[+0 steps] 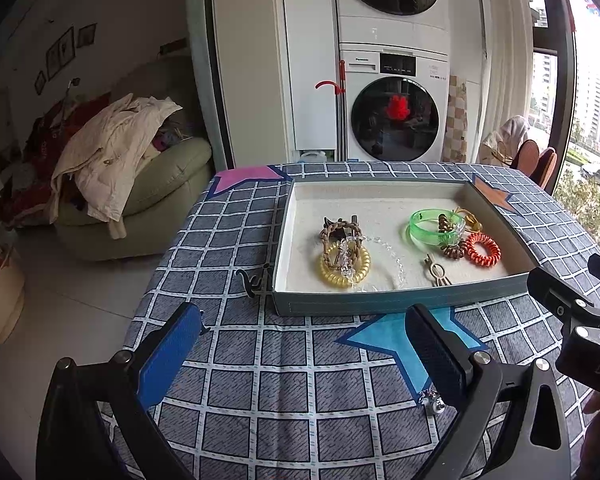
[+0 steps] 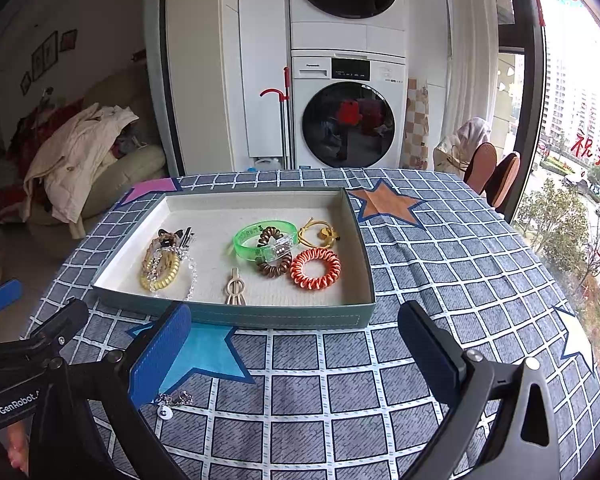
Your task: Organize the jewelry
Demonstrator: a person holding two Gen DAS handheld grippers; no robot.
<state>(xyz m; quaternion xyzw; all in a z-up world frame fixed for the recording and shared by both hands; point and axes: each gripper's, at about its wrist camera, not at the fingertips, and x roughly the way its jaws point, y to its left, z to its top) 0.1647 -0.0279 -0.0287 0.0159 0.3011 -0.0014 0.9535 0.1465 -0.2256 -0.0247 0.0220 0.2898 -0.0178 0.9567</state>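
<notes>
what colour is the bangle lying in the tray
Translucent green bangle, resting inside the tray; it shows best in the right wrist view.

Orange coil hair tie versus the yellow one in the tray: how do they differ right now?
The orange coil tie lies on the tray's right side; the yellow coil tie lies on the left. The orange one lies uncovered, touching a brown coil tie; the yellow one has a braided brown band and a clear bead chain lying across it. Both are spiral rings lying flat inside the tray.

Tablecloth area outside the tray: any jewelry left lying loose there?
Yes. A small silver trinket lies on the checked tablecloth, in front of the tray that holds everything else. Both grippers are open and empty.
</notes>
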